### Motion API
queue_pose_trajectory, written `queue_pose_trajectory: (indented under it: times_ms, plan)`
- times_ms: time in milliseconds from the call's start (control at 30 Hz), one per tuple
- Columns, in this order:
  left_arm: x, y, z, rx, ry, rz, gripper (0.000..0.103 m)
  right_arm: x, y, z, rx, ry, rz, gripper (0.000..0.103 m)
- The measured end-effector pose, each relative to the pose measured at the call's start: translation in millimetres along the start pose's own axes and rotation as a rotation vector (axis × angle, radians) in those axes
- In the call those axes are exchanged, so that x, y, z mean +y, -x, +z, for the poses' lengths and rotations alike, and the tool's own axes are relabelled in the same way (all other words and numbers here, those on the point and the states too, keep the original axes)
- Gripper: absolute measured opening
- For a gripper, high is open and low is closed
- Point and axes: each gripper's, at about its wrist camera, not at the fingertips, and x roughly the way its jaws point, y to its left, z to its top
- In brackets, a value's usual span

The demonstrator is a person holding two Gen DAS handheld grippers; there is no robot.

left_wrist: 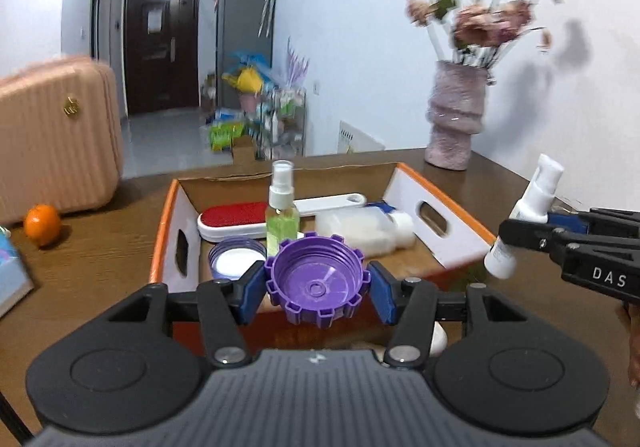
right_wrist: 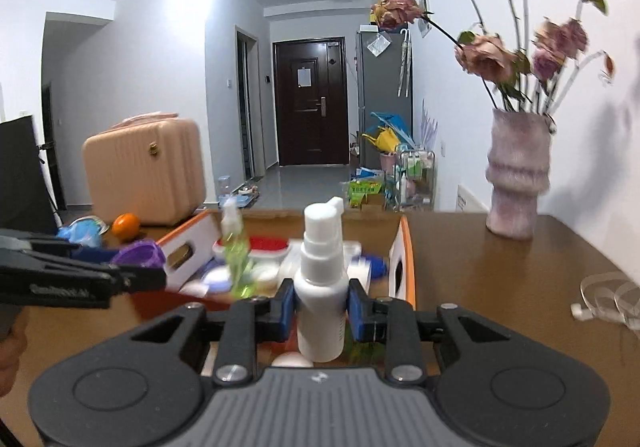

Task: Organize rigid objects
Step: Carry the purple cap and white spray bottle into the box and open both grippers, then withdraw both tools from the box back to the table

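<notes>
My left gripper (left_wrist: 318, 287) is shut on a purple ridged cap (left_wrist: 316, 279) and holds it above the near edge of an orange-rimmed cardboard box (left_wrist: 448, 203). The box holds a green spray bottle (left_wrist: 282, 207), a red-and-white brush (left_wrist: 234, 221), a round lid (left_wrist: 236, 257) and a clear bottle (left_wrist: 364, 229). My right gripper (right_wrist: 322, 305) is shut on a white spray bottle (right_wrist: 322, 287), held upright over the box's near right corner. That bottle also shows in the left wrist view (left_wrist: 524, 219). The purple cap shows in the right wrist view (right_wrist: 140, 253).
A pink vase of flowers (left_wrist: 456, 119) stands at the back right of the brown table (right_wrist: 500, 279). An orange (left_wrist: 42, 225) and a pink suitcase (left_wrist: 56, 143) are at the left. A clear plastic piece (right_wrist: 608, 299) lies at the right.
</notes>
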Motion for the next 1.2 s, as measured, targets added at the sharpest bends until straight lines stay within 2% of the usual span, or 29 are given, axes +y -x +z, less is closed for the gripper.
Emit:
queue_pose_trajectory:
  times_ms: [133, 300, 533, 733, 900, 1067, 1200]
  plan:
    - [13, -58, 14, 0.09, 0.007, 0.026, 0.055, -11, -64, 19, 0.049, -0.001, -0.028, 0.027]
    - [16, -102, 9, 0.175, -0.018, 0.023, 0.056, -18, -127, 12, 0.137, 0.019, -0.074, 0.027]
    - [24, -116, 3, 0.196, -0.028, 0.017, 0.062, -17, -153, -2, 0.19, 0.052, -0.12, 0.027]
    - [32, -91, 10, 0.145, 0.001, 0.033, 0.068, -21, -153, -3, 0.188, 0.046, -0.125, 0.027]
    - [31, -48, 15, 0.08, -0.019, 0.059, 0.074, -23, -132, 11, 0.156, 0.025, -0.114, 0.027]
    - [24, 7, 14, 0.015, -0.013, 0.067, 0.077, -19, -76, 30, 0.084, 0.013, -0.107, 0.029]
    - [13, 62, -6, -0.052, -0.005, 0.076, 0.082, -14, -15, 29, 0.023, 0.008, -0.089, 0.04]
